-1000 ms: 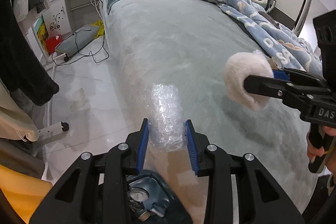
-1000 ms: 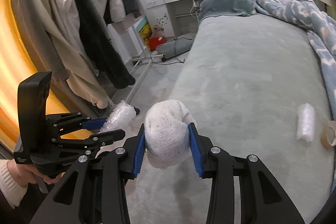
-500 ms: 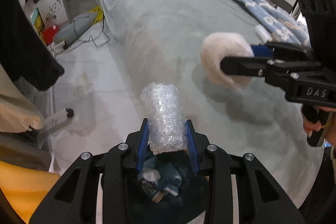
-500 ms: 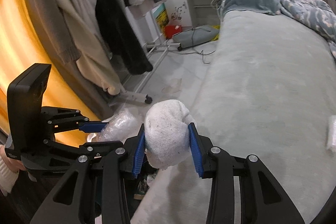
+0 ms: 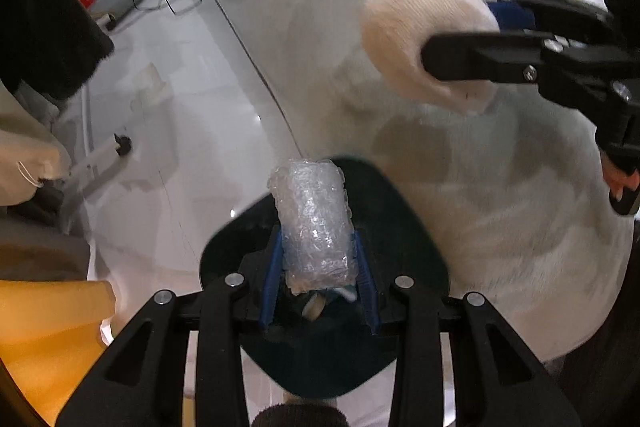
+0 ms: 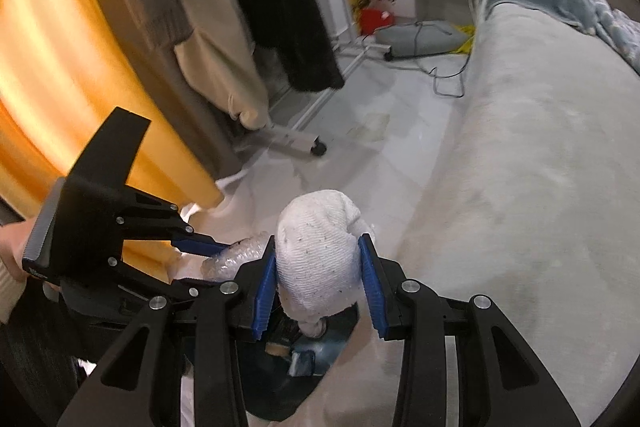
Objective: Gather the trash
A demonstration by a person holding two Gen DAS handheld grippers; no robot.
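Left gripper (image 5: 316, 263) is pinching a roll of bubble wrap (image 5: 312, 223) between its blue pads, pointing steeply down right over the open mouth of a dark trash bin (image 5: 404, 227) that sits on the floor (image 5: 192, 115) against the bed's (image 5: 500, 187) near edge. Right gripper (image 6: 318, 285) is clamped on a balled-up white sock (image 6: 316, 259), hanging above the same bin, which already has some scraps inside.
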